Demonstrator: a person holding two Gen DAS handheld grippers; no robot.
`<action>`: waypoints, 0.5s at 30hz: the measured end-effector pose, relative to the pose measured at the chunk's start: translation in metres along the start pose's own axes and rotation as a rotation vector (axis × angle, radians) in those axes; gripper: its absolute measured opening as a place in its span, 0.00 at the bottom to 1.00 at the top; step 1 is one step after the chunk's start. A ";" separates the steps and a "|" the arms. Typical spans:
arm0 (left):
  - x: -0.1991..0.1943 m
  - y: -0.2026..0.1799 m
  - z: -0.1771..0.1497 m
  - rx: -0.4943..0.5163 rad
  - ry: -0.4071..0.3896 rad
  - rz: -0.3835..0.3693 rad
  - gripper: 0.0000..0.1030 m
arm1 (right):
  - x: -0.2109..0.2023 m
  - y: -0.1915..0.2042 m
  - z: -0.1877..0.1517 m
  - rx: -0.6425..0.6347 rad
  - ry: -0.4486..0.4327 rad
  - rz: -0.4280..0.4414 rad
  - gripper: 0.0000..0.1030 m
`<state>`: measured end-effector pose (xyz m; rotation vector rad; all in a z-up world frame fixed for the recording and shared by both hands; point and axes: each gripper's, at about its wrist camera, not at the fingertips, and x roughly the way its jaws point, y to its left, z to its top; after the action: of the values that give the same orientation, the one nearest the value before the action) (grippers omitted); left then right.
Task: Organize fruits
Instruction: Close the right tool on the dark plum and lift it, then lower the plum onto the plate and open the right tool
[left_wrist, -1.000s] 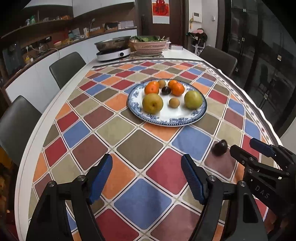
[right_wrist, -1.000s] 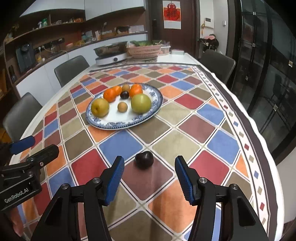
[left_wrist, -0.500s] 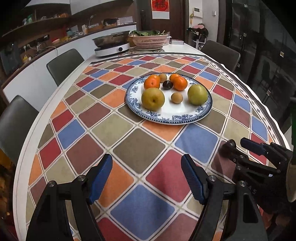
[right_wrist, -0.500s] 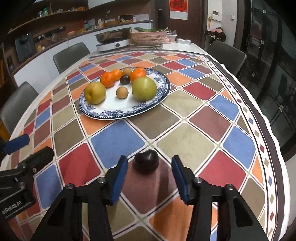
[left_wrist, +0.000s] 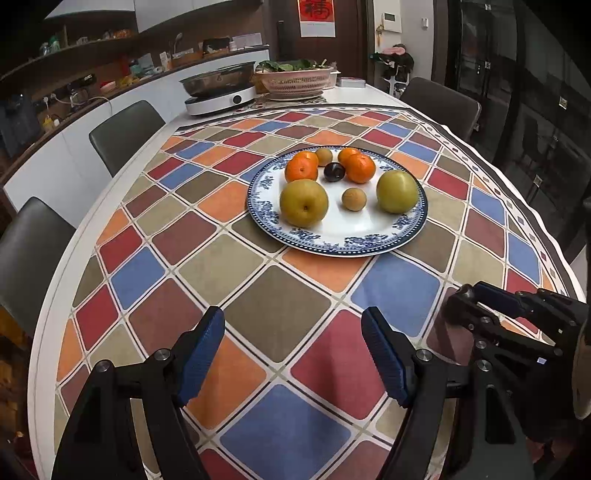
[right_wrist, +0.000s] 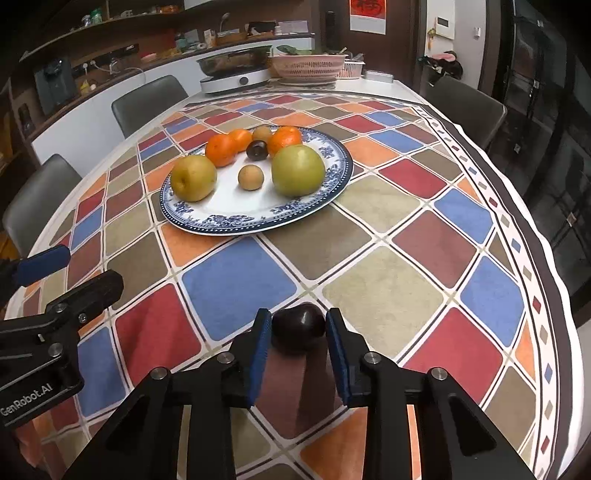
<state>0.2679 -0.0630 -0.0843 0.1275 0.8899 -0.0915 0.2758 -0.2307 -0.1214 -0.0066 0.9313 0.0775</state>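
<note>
A dark plum (right_wrist: 298, 328) lies on the checkered tablecloth, between the blue pads of my right gripper (right_wrist: 298, 339), which has closed onto its two sides. The right gripper also shows at the right edge of the left wrist view (left_wrist: 476, 306), hiding the plum there. A blue-and-white plate (right_wrist: 221, 218) (left_wrist: 343, 243) in the table's middle holds two pears, several oranges, a small brown fruit and another dark plum. My left gripper (left_wrist: 293, 354) is open and empty, low over the cloth in front of the plate.
A hotplate with a pan (left_wrist: 221, 92) and a pink basket of greens (left_wrist: 295, 79) stand at the table's far end. Grey chairs (left_wrist: 125, 129) line the left side and far right. The table's edge (right_wrist: 554, 258) curves close on the right.
My right gripper moved forward around the plum and its jaws narrowed from wide open until they meet the fruit. The left gripper stayed open and shifted slightly toward the plate.
</note>
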 end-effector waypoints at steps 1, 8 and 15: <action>0.000 0.001 0.000 -0.002 -0.002 0.002 0.74 | -0.001 0.000 0.000 0.001 -0.002 -0.002 0.30; 0.003 0.018 0.007 0.002 -0.029 0.045 0.74 | -0.015 0.014 0.015 -0.035 -0.065 0.015 0.30; 0.019 0.039 0.021 0.004 -0.039 0.099 0.74 | 0.004 0.032 0.053 -0.090 -0.106 0.024 0.30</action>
<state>0.3006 -0.0276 -0.0830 0.1724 0.8433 -0.0034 0.3181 -0.1962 -0.0924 -0.0743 0.8210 0.1408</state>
